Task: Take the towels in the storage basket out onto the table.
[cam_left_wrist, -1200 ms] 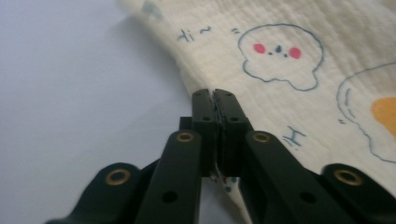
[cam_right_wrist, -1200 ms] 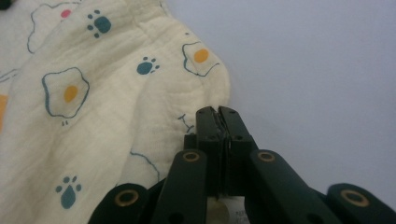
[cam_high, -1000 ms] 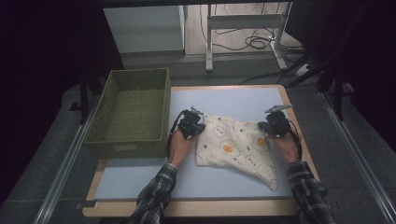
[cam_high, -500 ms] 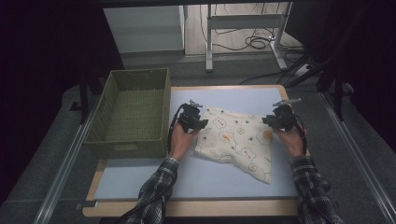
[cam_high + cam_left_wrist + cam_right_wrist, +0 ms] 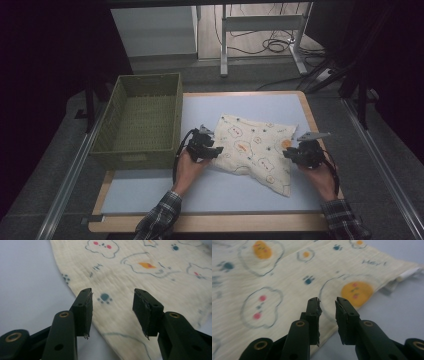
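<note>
Both grippers are hanging empty over the printed cloth [image 5: 255, 150], my left gripper [image 5: 112, 307] having just opened to a moderate gap at its left edge, my right gripper [image 5: 327, 308] standing narrowly parted at its right edge, the cloth lying flat on the desk [image 5: 150, 192] beside the green basket [image 5: 140, 150].

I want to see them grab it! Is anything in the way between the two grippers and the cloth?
No. The left gripper sits at one edge of the cloth and the right gripper at the other, jaws open, with nothing visible between.
</note>
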Motion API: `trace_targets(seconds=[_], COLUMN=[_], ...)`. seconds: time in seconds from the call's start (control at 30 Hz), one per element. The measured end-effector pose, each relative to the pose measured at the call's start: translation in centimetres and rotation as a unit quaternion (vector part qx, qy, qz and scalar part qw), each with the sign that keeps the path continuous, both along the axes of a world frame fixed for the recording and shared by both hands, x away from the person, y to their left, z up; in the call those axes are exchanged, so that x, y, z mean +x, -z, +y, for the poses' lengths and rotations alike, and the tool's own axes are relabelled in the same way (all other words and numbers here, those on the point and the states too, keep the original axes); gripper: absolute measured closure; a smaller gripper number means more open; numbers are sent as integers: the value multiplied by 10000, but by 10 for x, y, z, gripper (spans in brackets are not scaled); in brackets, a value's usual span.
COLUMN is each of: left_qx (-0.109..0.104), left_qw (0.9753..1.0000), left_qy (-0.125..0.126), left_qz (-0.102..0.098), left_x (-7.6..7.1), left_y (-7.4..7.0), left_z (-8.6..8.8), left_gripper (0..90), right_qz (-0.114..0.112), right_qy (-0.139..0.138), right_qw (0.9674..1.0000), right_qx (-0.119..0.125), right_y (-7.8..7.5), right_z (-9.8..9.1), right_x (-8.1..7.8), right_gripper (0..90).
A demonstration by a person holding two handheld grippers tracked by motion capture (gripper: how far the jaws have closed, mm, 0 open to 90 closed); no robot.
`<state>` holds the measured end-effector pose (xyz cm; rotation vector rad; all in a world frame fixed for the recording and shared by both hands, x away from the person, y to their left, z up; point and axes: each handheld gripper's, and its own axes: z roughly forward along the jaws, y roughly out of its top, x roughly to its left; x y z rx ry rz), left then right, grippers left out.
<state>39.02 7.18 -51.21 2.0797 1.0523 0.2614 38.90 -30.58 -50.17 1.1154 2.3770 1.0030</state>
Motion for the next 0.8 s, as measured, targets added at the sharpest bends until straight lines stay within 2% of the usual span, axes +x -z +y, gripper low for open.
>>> trace_targets(seconds=[0.07,0.2,0.33,0.43,0.53,0.6,0.67,0.7,0.73,0.77,0.8], left_qx=[-37,-58,-102,-137,-80,-50,-132,-191,-279,-309,-291], left_qw=[10000,9999,9999,9998,9997,9994,9990,9985,9976,9976,9978], left_qy=[15,76,111,123,131,155,253,328,441,451,467], left_qz=[-26,-43,-27,55,177,301,344,400,452,414,373], left_x=[-9,-29,-43,-47,-43,-39,-38,-38,-38,-40,-42], left_y=[-1,0,3,8,16,21,22,21,18,16,12], left_z=[2,8,14,17,14,12,12,12,13,13,14], left_gripper=[495,470,430,427,442,484,547,655,709,766,786], right_qz=[43,131,217,218,247,239,239,237,238,241,235], right_qy=[-79,-247,-354,-418,-439,-458,-459,-458,-459,-456,-462], right_qw=[9999,9996,9991,9989,9987,9986,9986,9986,9986,9986,9986], right_qx=[60,-42,27,24,69,98,111,105,101,106,106], right_y=[1,6,8,9,10,11,11,12,12,12,11], right_z=[0,2,1,1,0,0,1,1,1,1,0], right_x=[-12,-37,-59,-73,-82,-85,-86,-86,-86,-86,-85], right_gripper=[742,758,759,758,757,755,749,747,747,747,747])
